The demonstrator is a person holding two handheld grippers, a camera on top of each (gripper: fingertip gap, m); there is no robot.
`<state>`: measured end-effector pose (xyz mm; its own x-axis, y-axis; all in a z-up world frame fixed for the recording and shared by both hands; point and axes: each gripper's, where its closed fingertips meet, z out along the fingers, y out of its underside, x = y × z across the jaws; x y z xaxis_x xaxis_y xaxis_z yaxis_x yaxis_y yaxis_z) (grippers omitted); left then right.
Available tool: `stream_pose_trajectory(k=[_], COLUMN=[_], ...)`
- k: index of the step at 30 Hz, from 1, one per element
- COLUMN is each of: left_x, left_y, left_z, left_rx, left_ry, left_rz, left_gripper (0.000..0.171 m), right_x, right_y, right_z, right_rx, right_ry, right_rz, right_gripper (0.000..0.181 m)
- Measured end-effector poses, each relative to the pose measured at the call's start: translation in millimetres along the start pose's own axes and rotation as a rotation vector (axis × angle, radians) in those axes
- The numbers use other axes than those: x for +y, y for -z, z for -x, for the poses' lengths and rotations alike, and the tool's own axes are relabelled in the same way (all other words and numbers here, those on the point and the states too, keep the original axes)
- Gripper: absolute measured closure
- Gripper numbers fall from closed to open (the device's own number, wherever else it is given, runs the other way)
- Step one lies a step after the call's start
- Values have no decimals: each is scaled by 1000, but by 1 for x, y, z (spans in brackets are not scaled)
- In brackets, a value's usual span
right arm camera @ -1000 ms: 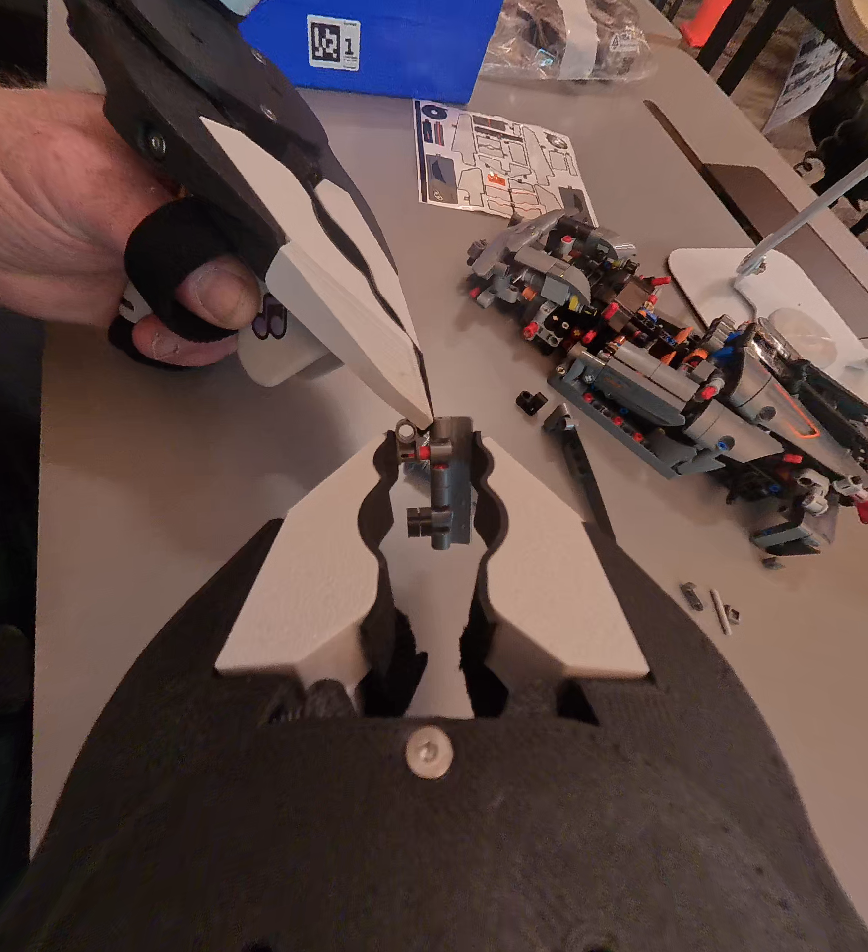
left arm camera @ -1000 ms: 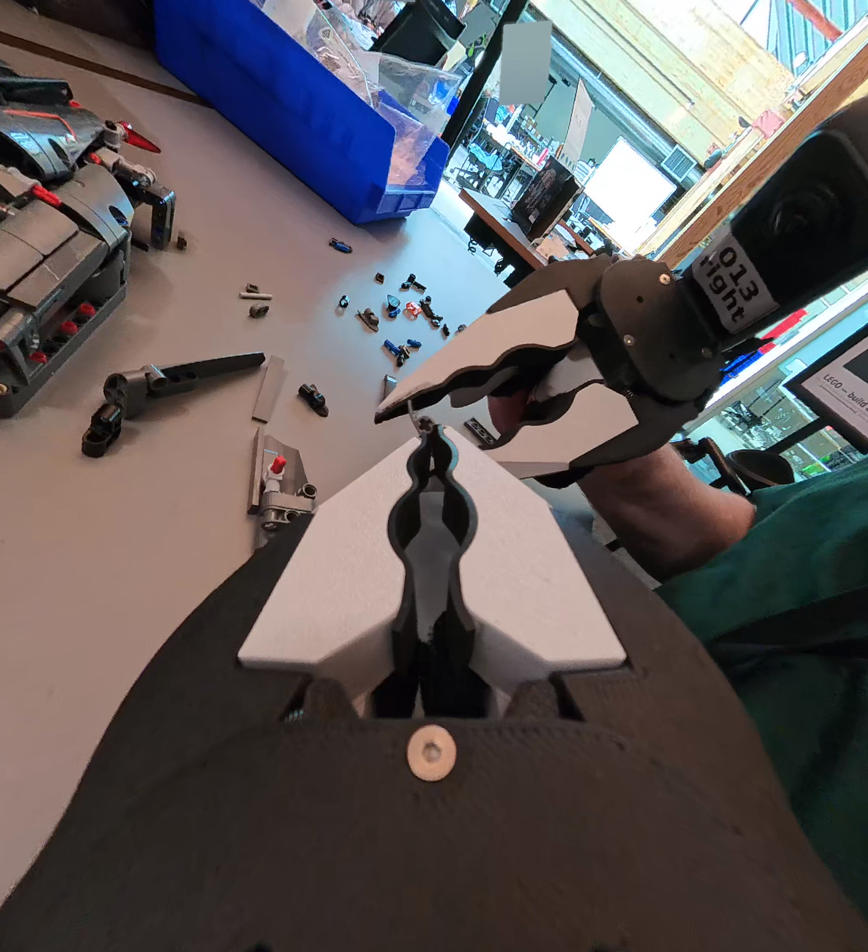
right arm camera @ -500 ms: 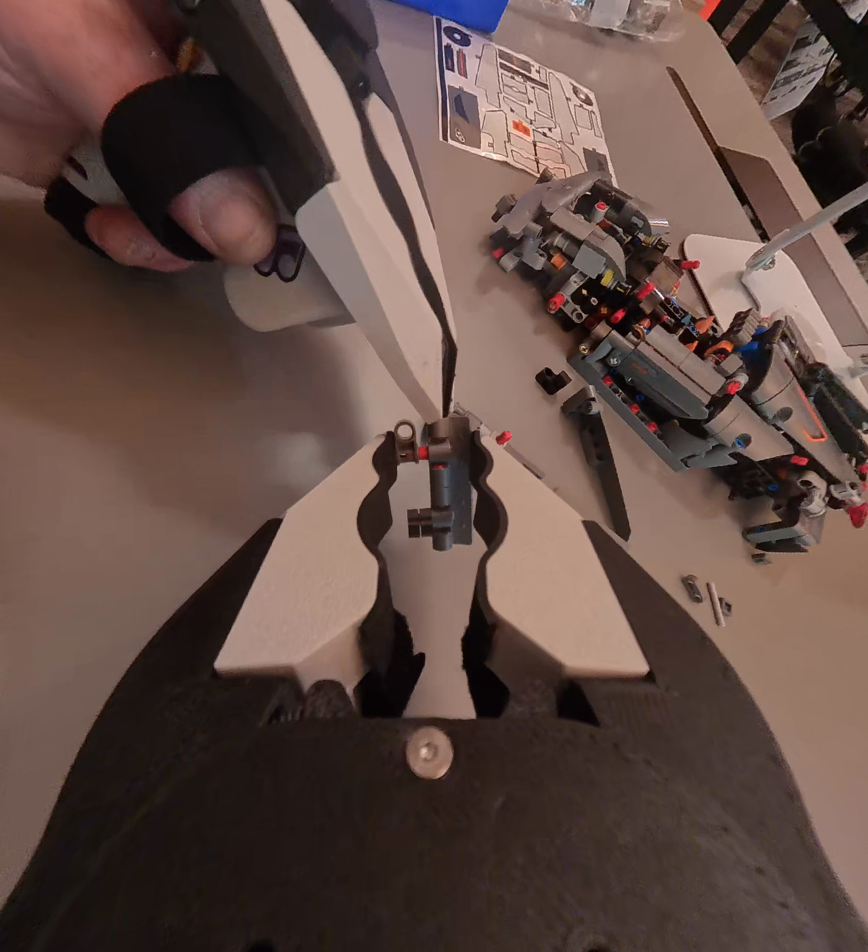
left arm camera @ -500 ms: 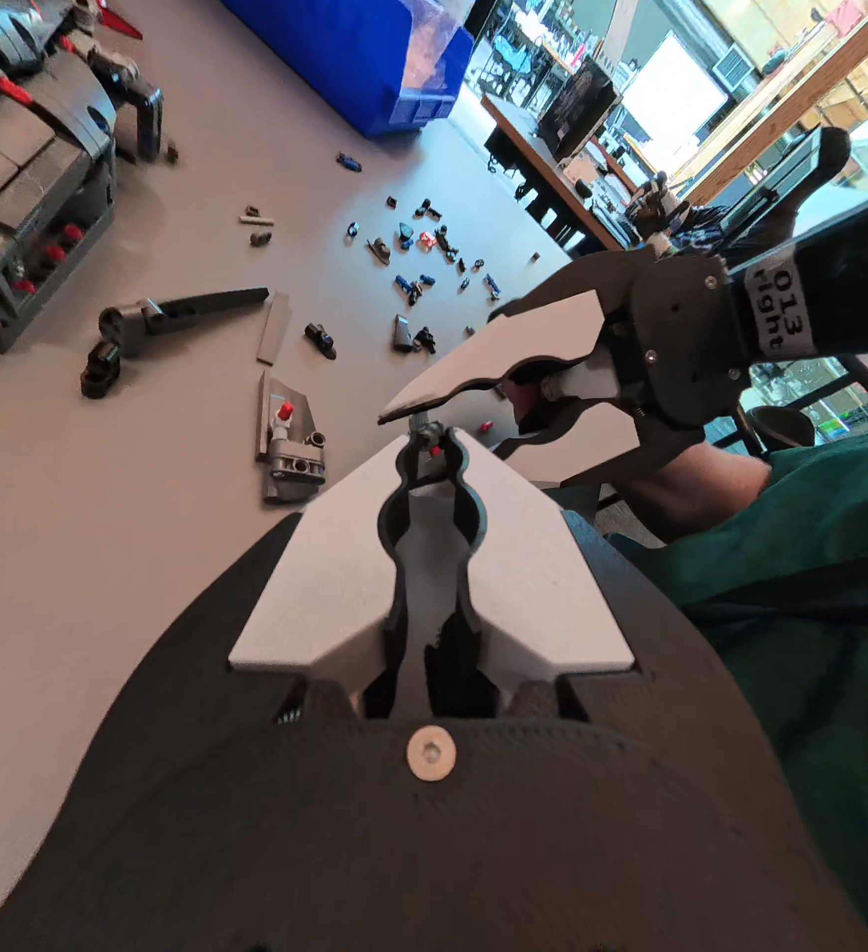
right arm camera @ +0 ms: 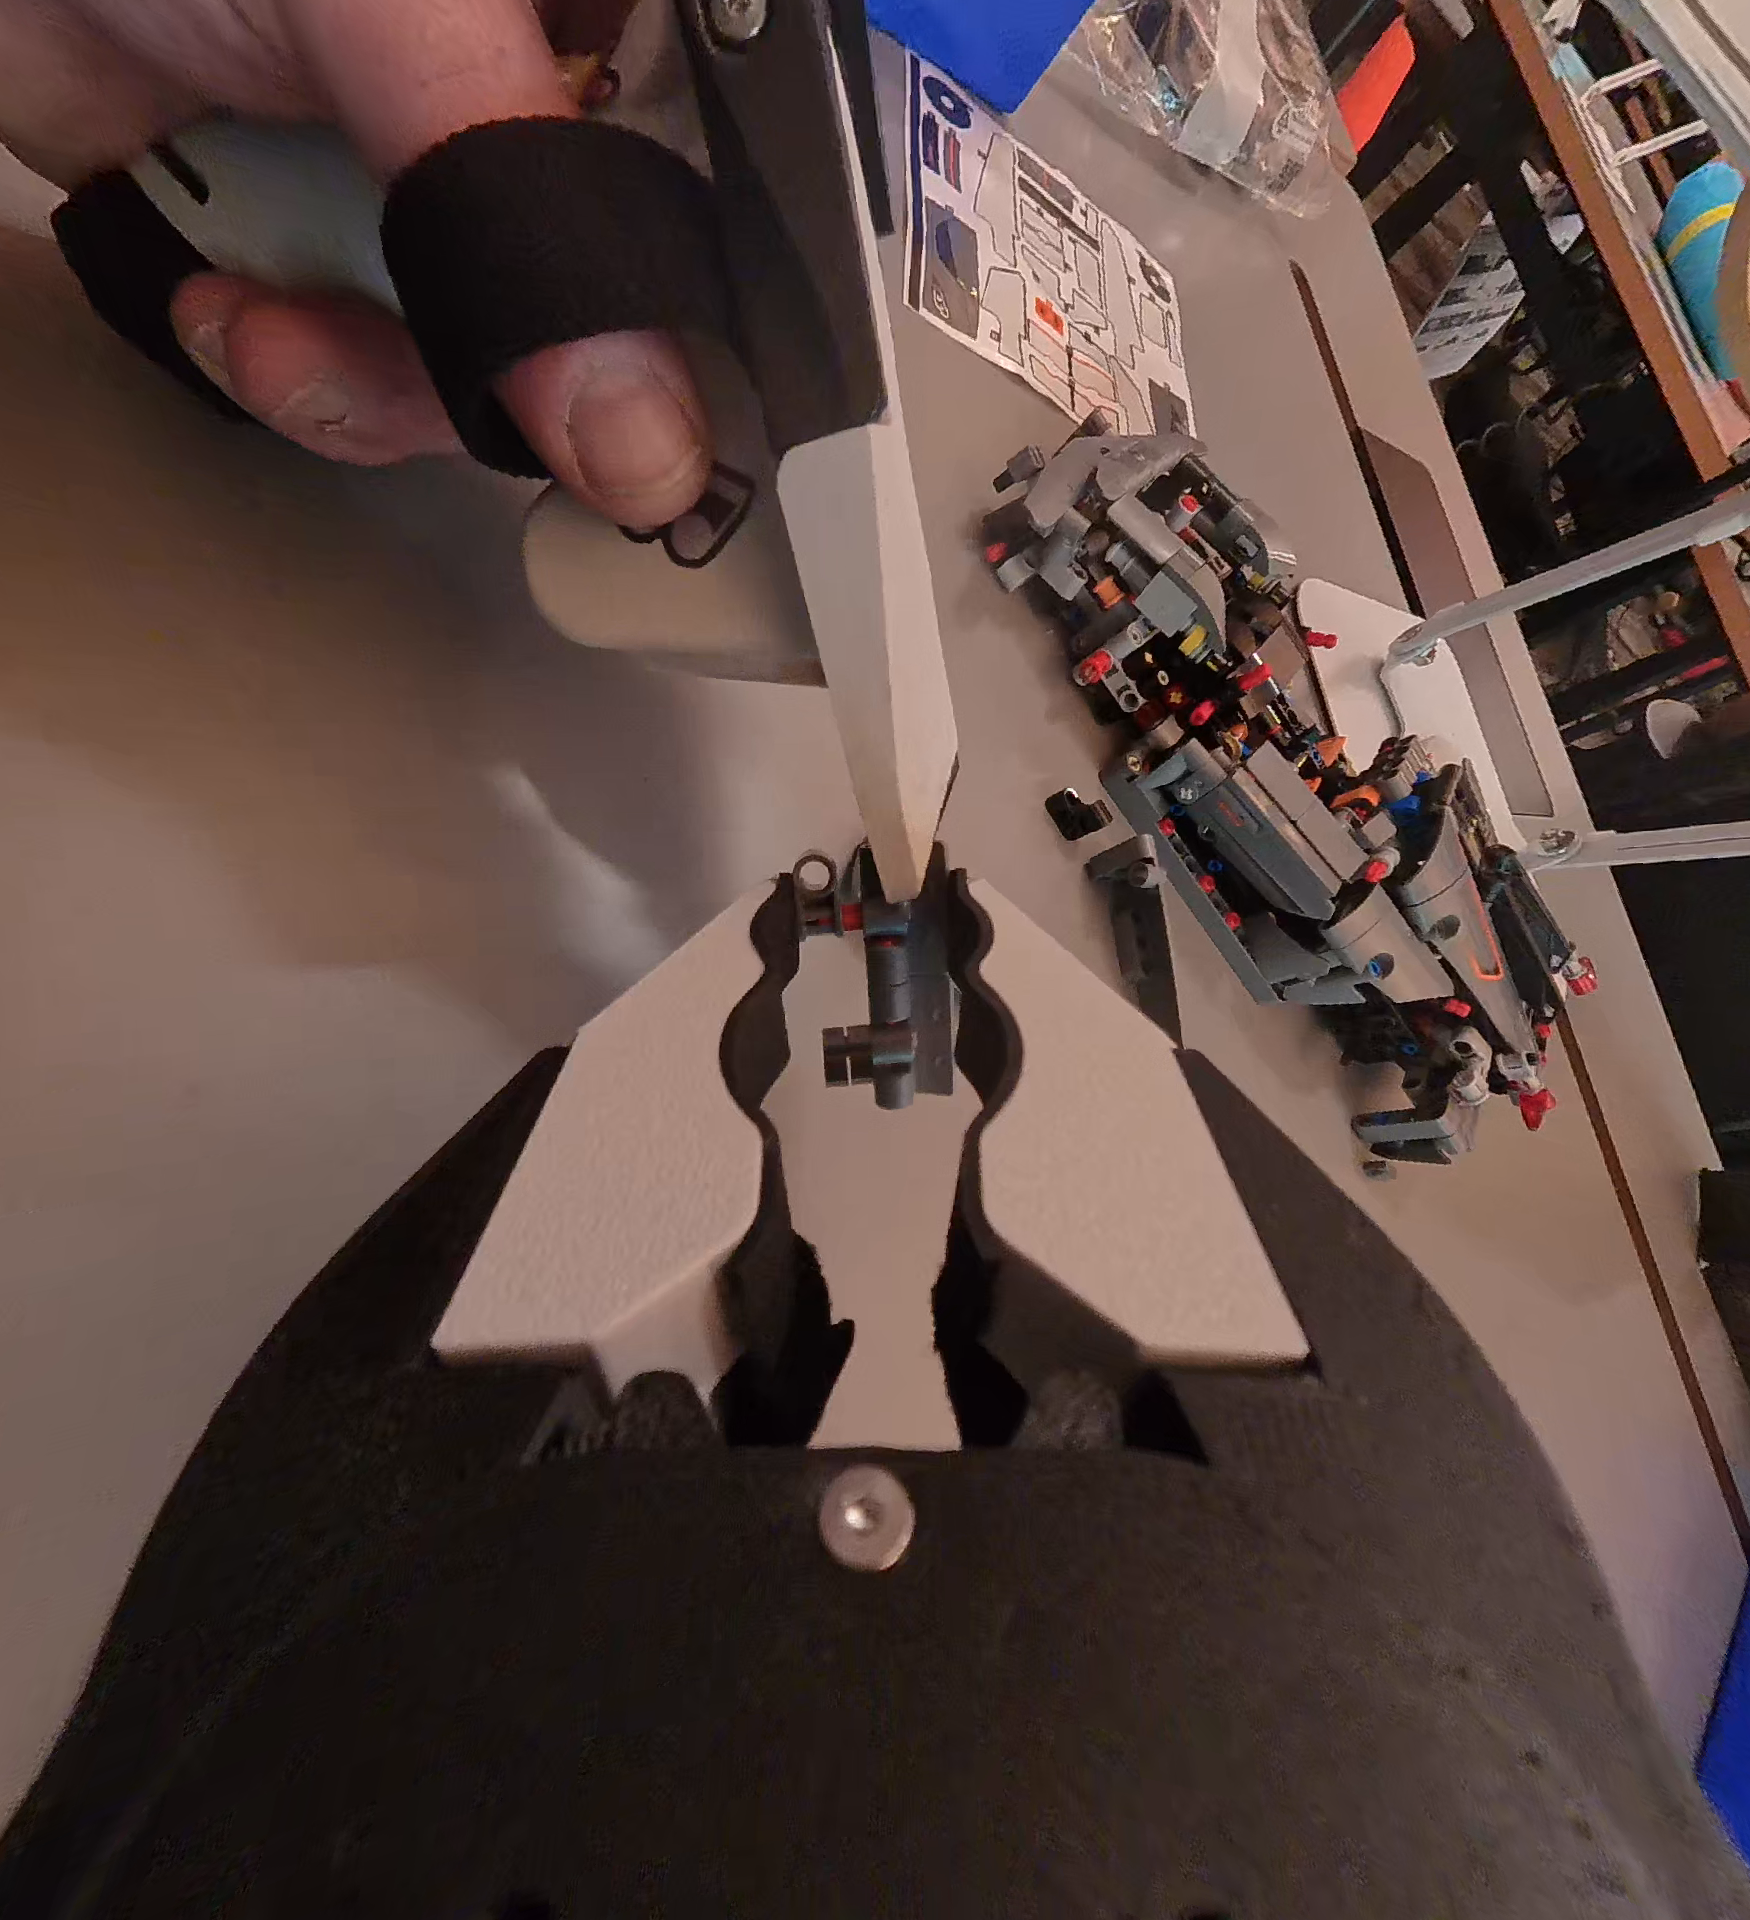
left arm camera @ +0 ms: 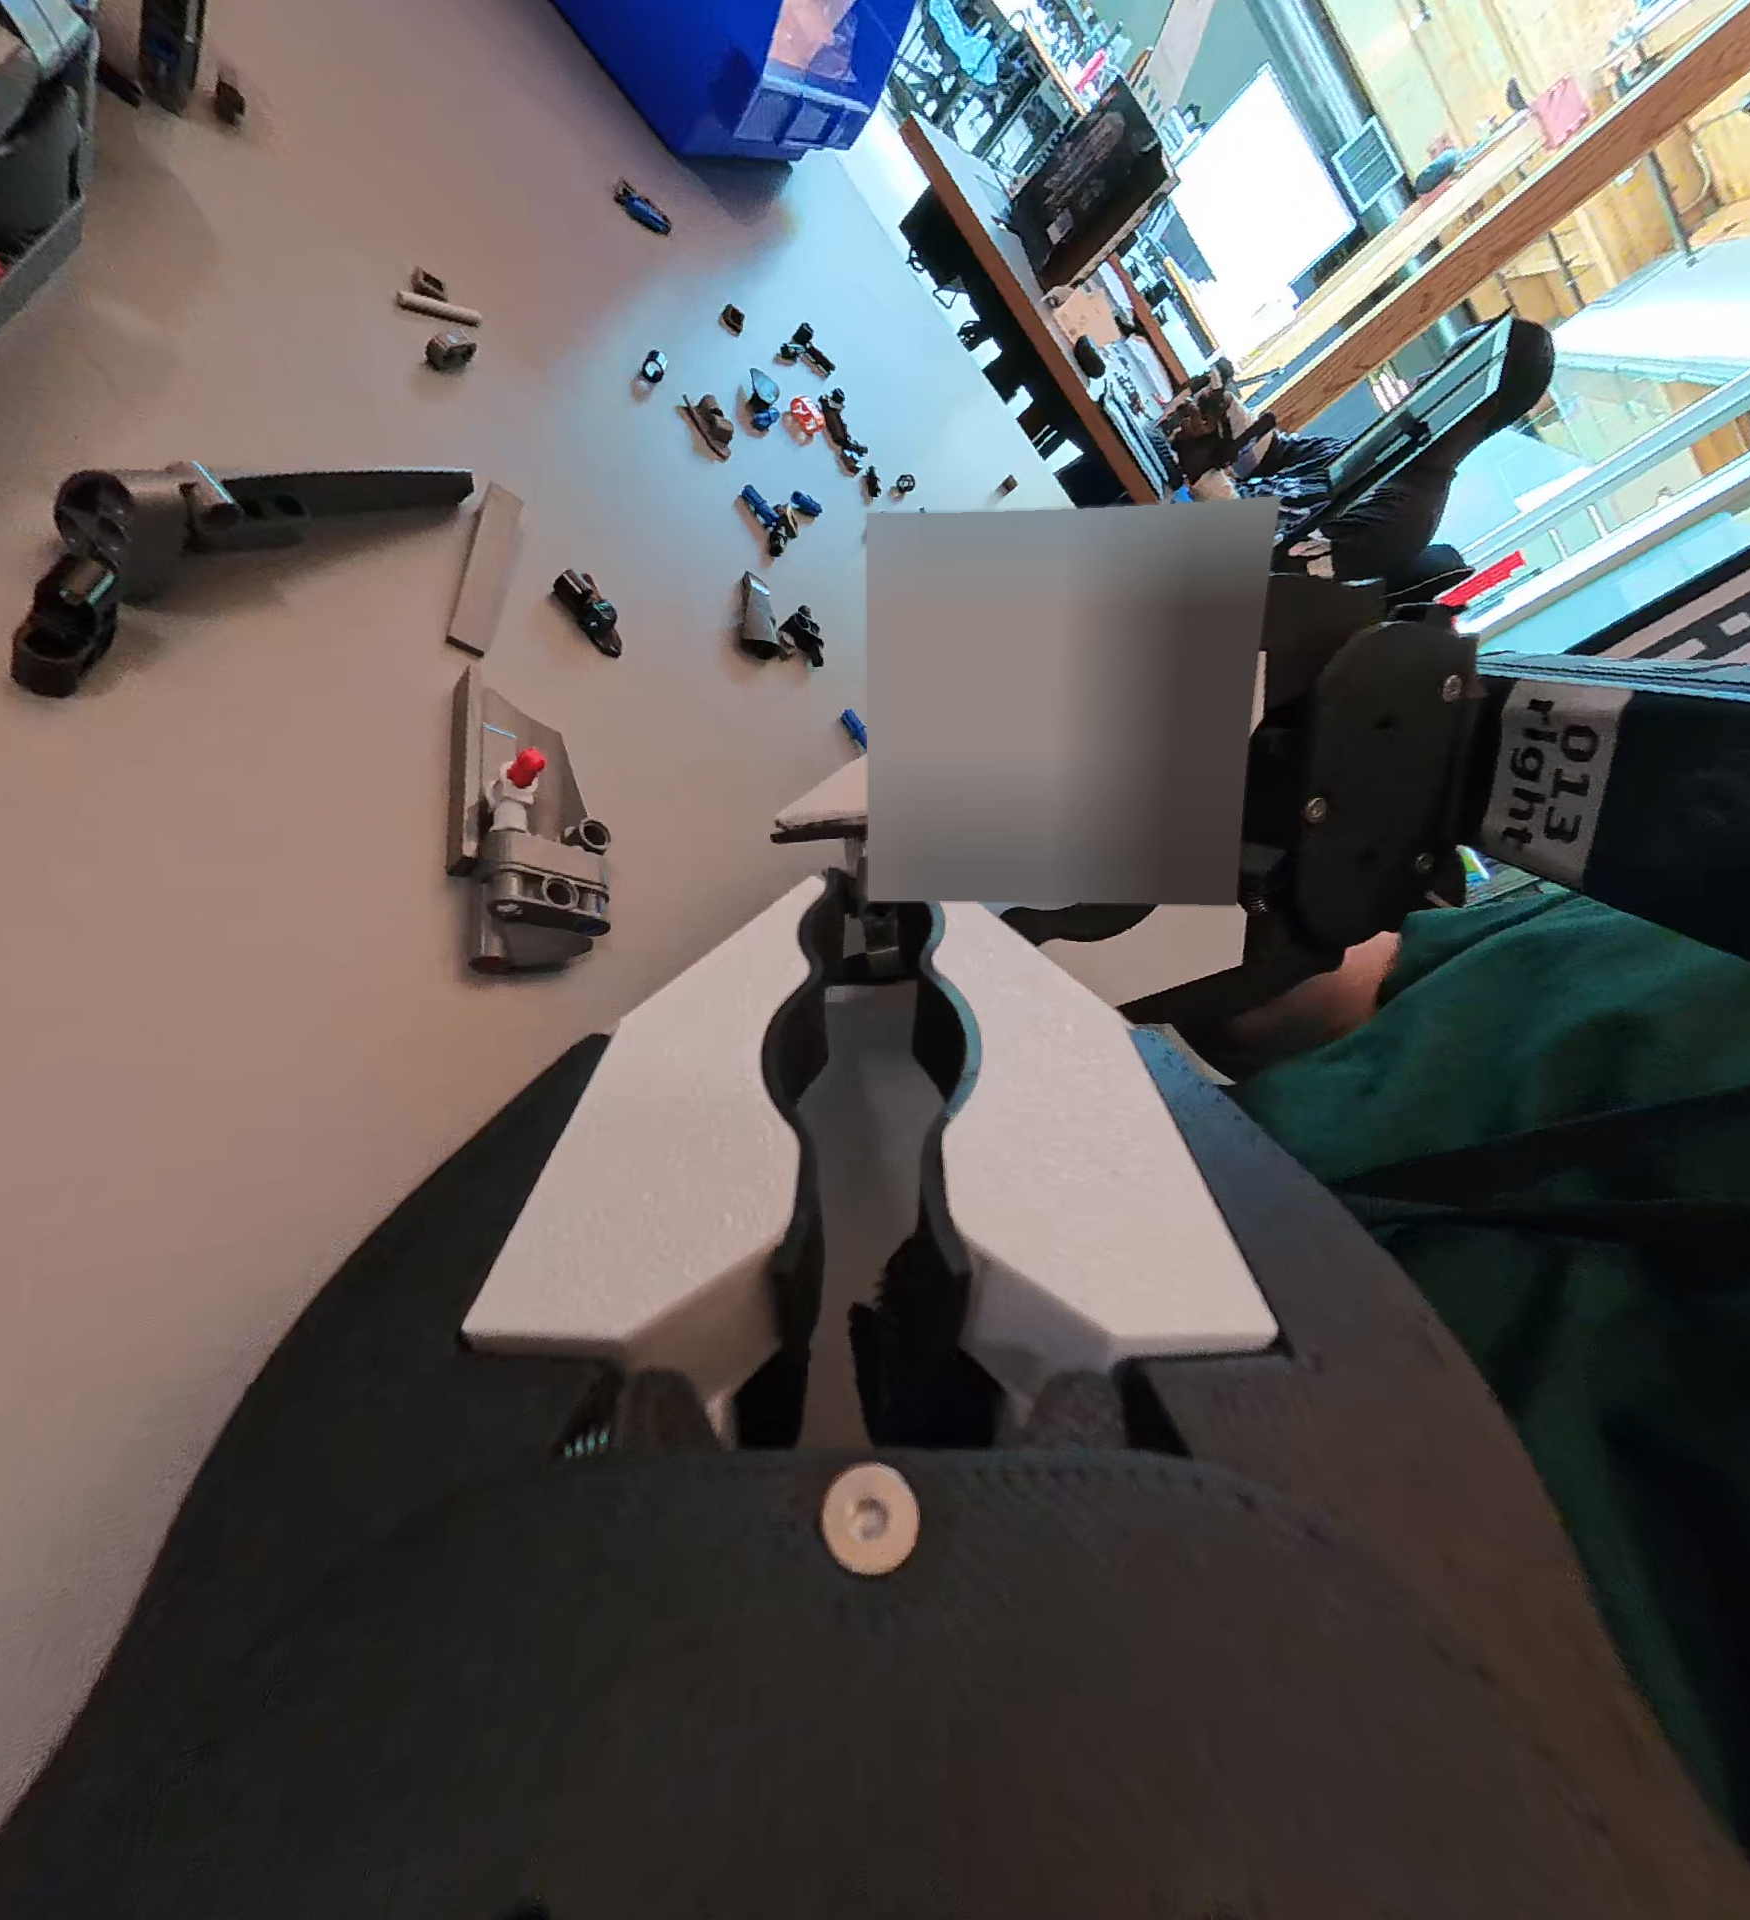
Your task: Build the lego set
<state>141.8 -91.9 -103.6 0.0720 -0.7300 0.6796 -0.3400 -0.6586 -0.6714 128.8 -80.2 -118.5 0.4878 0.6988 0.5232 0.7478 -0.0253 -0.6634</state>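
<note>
My right gripper (right arm camera: 871, 888) is shut on a small dark grey lego sub-assembly (right arm camera: 892, 997) with red pins and a black ring connector, held above the table. My left gripper (right arm camera: 902, 868) comes down from above, held by a hand, and its tip meets the sub-assembly's top end. In the left wrist view my left gripper (left arm camera: 881, 914) has its jaws nearly closed around that dark end (left arm camera: 876, 935). The right gripper (left arm camera: 819, 821) meets it from the right and is mostly hidden by a mosaic patch.
A large grey lego vehicle (right arm camera: 1318, 810) lies on the table to the right, with a sticker sheet (right arm camera: 1047, 260) beyond it. In the left wrist view there are loose small parts (left arm camera: 777, 416), a grey sub-build with a red pin (left arm camera: 528, 831), a long dark beam (left arm camera: 258, 509) and a blue bin (left arm camera: 746, 62). Left and right tips are no more than a few centimetres apart. From either gripper's tips it is about 15 centimeters to the large grey lego vehicle (right arm camera: 1318, 810).
Both grippers have tilted and closed in on each other. The left gripper's tip has moved onto the sub-assembly's top end, and its jaws stand slightly wider than one second ago.
</note>
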Motion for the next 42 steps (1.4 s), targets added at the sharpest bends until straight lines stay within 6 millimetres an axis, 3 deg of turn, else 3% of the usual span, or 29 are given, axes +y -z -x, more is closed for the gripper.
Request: stream_pose_trajectory(k=[12,31,37,38,42], left_x=[1,16,11,7,-5], left_y=[-1,-3,-1,0,4], left_z=[4,24,17,16,2], left_rx=[0,-188,-134,-148,-187], left_ry=[37,-47,-33,-53,-235], left_rz=[-27,45,28,23,43], left_gripper=[165,165,165,165,165], right_x=[3,17,12,7,6], right_y=[-5,-23,-16,-11,21], right_z=[0,12,9,6,-2], right_rx=[4,-49,-85,-92,-121], right_ry=[5,-122,-176,-189,-235], right_rz=[55,174,118,91,34], right_gripper=[156,159,156,142,135])
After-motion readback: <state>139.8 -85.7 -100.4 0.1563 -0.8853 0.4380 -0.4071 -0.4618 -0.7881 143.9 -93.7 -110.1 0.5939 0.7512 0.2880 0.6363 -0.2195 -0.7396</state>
